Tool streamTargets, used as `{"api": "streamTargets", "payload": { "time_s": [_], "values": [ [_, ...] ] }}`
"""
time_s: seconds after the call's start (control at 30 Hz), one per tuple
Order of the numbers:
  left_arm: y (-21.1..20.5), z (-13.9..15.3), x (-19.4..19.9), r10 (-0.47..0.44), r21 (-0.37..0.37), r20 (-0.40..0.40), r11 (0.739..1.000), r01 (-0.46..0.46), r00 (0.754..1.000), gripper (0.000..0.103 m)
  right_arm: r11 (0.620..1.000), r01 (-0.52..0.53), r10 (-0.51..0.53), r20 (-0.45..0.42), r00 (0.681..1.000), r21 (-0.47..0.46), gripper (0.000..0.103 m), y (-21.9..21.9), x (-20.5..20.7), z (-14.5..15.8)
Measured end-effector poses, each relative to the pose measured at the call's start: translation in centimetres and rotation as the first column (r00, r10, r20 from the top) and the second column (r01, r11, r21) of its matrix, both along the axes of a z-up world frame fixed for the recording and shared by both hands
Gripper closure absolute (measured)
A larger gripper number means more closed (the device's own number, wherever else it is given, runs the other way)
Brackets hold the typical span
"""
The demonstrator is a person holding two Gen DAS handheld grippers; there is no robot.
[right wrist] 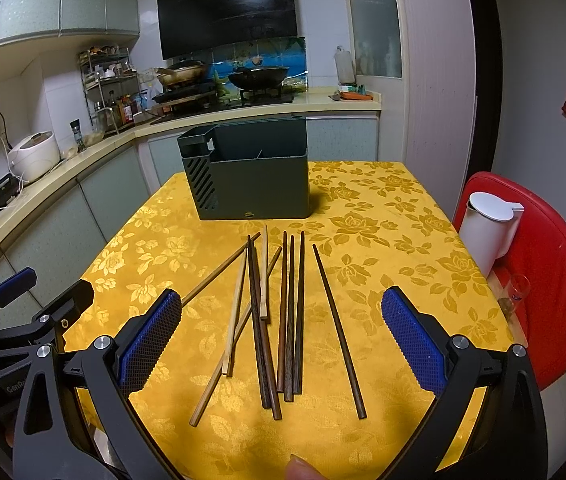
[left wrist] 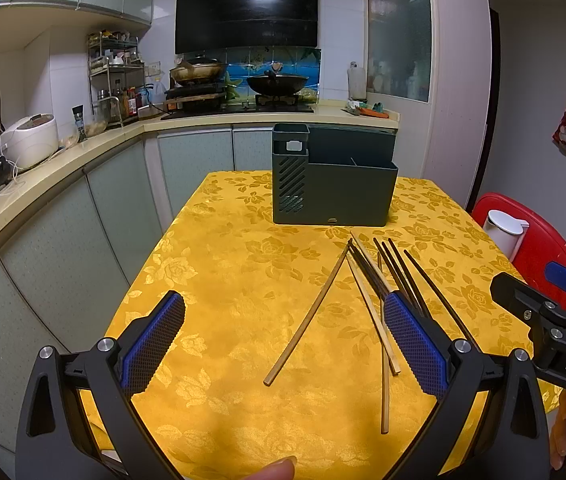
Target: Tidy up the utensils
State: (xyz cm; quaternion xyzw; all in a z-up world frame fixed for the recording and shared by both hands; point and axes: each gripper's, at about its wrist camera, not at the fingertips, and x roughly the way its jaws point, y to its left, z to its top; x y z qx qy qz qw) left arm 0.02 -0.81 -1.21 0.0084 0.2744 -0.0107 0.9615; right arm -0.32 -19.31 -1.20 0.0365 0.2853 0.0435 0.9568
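Observation:
Several loose chopsticks lie on the yellow tablecloth point(right wrist: 383, 240): light bamboo ones point(right wrist: 235, 312) and dark wooden ones point(right wrist: 291, 320), with one dark stick point(right wrist: 339, 332) apart to the right. A dark grey utensil holder point(right wrist: 251, 168) stands upright behind them. My right gripper point(right wrist: 283, 320) is open and empty, hovering above the near ends of the chopsticks. My left gripper point(left wrist: 283, 320) is open and empty, left of the pile; one bamboo chopstick point(left wrist: 307, 316) lies between its fingers. The holder point(left wrist: 335, 176) and the other chopsticks point(left wrist: 395, 272) also show in the left wrist view.
A white kettle point(right wrist: 491, 228) sits on a red stool point(right wrist: 555, 280) at the table's right edge. A small glass point(right wrist: 517, 288) stands beside it. Kitchen counter with rice cooker point(right wrist: 35, 156) and stove with woks point(right wrist: 259, 76) runs behind and left.

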Motion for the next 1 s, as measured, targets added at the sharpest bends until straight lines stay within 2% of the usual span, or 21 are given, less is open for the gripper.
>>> {"api": "streamTargets", "payload": {
  "time_s": [0.33, 0.5, 0.7, 0.87, 1.0],
  "values": [
    [0.0, -0.5, 0.0, 0.000, -0.004, -0.015, 1.000, 0.000, 1.000, 0.007, 1.000, 0.000, 0.000, -0.004, 1.000, -0.001, 0.005, 0.0, 0.1, -0.2],
    [0.3, -0.6, 0.7, -0.011, -0.006, -0.047, 1.000, 0.010, 0.999, 0.007, 1.000, 0.002, -0.002, -0.010, 1.000, -0.004, 0.005, -0.3, -0.2, -0.6],
    [1.6, -2.5, 2.4, -0.035, 0.002, -0.142, 0.999, 0.035, 0.989, 0.007, 0.999, 0.018, -0.019, -0.030, 0.999, -0.026, 0.005, -1.8, -0.3, -1.7],
    [3.3, -6.0, 4.5, -0.068, -0.029, -0.287, 0.998, 0.062, 0.956, 0.007, 0.998, 0.048, -0.050, -0.078, 0.996, -0.035, 0.005, -4.4, 0.0, -3.2],
    [3.1, -7.5, 5.0, -0.108, -0.037, -0.313, 0.994, 0.102, 0.944, 0.009, 0.998, 0.047, -0.052, -0.125, 0.991, -0.039, 0.005, -6.1, -0.4, -4.9]
  ]
}}
